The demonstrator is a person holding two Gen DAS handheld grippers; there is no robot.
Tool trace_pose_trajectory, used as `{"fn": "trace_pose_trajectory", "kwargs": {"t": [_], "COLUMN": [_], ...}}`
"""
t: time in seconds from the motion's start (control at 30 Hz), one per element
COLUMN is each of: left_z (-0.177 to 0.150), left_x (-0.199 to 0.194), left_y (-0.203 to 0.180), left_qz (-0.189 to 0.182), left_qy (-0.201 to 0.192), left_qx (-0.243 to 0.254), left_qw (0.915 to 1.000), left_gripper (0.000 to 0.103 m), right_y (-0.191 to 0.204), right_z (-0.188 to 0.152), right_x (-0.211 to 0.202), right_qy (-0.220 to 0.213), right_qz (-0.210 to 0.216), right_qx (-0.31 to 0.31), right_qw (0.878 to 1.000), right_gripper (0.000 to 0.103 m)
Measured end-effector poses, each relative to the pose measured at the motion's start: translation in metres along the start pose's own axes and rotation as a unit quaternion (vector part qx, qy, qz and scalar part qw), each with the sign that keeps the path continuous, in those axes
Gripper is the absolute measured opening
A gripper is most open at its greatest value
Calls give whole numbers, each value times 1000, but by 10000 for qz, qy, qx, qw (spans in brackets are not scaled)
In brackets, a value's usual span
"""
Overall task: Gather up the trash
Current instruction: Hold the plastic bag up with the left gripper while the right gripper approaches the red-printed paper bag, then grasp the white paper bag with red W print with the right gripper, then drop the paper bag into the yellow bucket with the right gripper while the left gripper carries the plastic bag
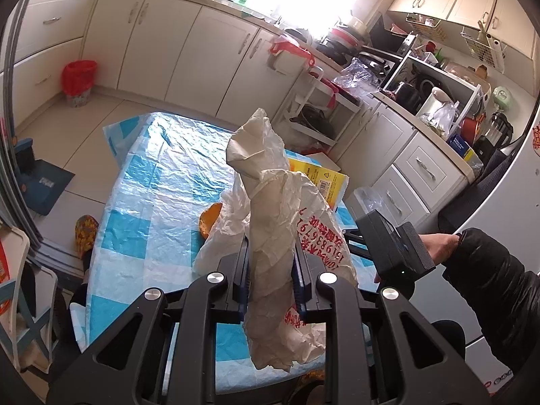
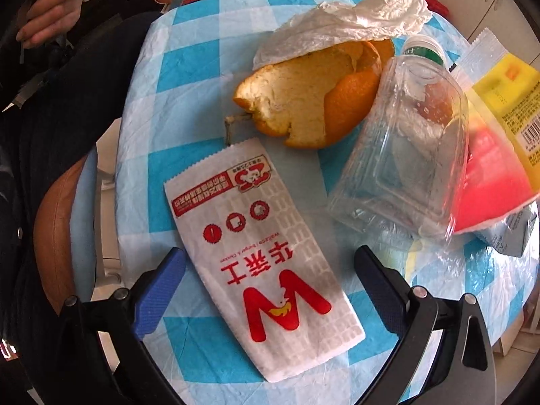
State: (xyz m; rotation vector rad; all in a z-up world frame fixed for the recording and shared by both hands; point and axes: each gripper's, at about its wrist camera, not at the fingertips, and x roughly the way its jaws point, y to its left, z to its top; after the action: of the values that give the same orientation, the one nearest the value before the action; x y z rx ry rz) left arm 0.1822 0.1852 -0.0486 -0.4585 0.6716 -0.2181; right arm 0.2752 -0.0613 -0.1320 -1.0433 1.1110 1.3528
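My left gripper [image 1: 271,260] is shut on a crumpled white plastic bag [image 1: 270,209] with red print and holds it up above the blue-and-white checked table [image 1: 148,202]. My right gripper [image 2: 270,290] is open, its blue pads on either side of a flat white paper food bag [image 2: 266,263] with a red W logo that lies on the table [image 2: 148,108]. Beyond it lie an orange peel [image 2: 303,101], a clear plastic bottle [image 2: 401,155] on its side, a crumpled thin white plastic bag [image 2: 354,20] and a yellow-and-red package [image 2: 499,141].
A bin with a red liner [image 1: 78,81] stands on the floor by the far cabinets. A yellow box [image 1: 317,175] lies on the table behind the held bag. The right hand and its gripper body [image 1: 398,249] are at the table's right. A cluttered counter [image 1: 422,108] runs along the right.
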Motion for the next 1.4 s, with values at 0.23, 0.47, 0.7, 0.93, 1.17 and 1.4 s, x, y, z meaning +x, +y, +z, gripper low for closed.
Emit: {"fn": "trace_pose_trajectory", "kwargs": {"t": [0.23, 0.47, 0.7, 0.93, 1.17, 1.4], "left_z": [0, -8, -20, -29, -41, -51], "left_x": [-1, -10, -11, 15, 58, 105], "left_y": [-5, -21, -60, -124, -193, -239], "left_qz": [-51, -150, -316, -760, -1125, -1159], "left_qy": [-31, -15, 130, 340, 641, 847], "left_qx": [-20, 113, 490, 880, 1236, 1394], "left_qw": [10000, 9998, 9982, 9926, 9839, 9798], "left_gripper": [20, 20, 20, 20, 20, 20], "right_y": [15, 34, 36, 10, -34, -52], "right_z": [-20, -51, -116, -238, -315, -363], "right_x": [-9, -17, -60, -82, -32, 3], "right_qy": [-331, -881, -1869, -1880, -928, -419], "right_qz": [-123, -505, -1125, -1870, -1542, -1109], "right_qx": [677, 1683, 3153, 4880, 5850, 6490], "right_qw": [9971, 9805, 9236, 8316, 7908, 7515], "right_gripper": [47, 7, 6, 7, 7, 41]}}
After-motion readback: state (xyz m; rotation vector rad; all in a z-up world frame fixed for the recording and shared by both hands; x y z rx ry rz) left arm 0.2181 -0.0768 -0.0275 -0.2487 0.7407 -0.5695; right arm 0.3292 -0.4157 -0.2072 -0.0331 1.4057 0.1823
